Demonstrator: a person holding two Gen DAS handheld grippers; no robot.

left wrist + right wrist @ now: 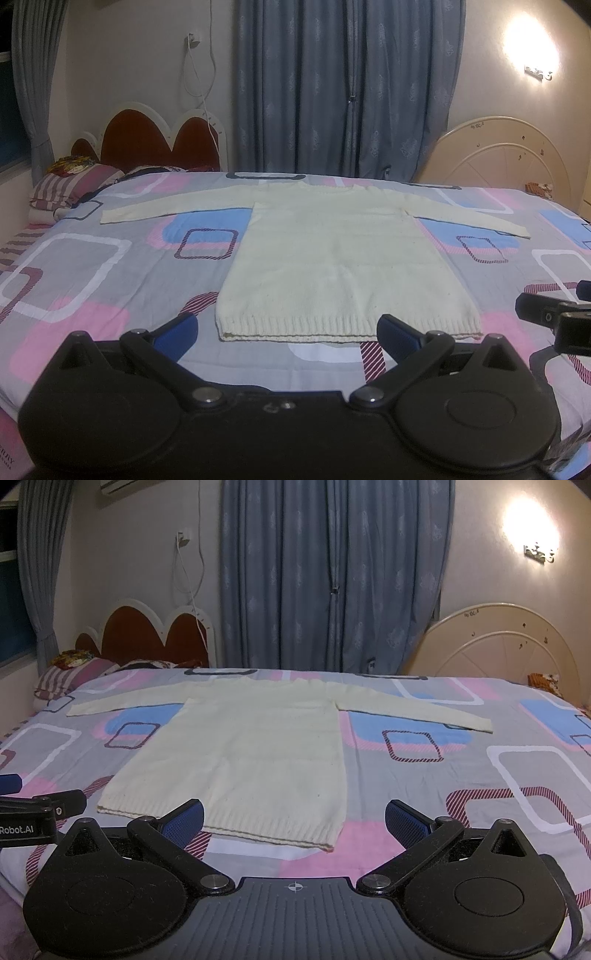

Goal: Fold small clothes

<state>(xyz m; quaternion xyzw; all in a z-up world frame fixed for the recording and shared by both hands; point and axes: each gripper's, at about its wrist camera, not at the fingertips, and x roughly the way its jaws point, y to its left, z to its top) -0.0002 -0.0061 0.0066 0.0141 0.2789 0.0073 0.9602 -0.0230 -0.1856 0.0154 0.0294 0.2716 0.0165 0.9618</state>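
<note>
A small cream knit sweater (332, 258) lies flat on the bed with both sleeves spread out sideways and its ribbed hem toward me; it also shows in the right wrist view (251, 746). My left gripper (288, 334) is open and empty, its blue pads just short of the hem. My right gripper (294, 818) is open and empty, above the hem's right corner. Each gripper shows at the edge of the other's view: the right gripper (554, 314) and the left gripper (33, 805).
The bed has a patterned sheet (110, 266) in grey, pink and blue. Striped pillows (70, 184) and a red headboard (155, 140) are at the far left. A cream round headboard (509, 162) is at the far right. Blue curtains (340, 85) hang behind.
</note>
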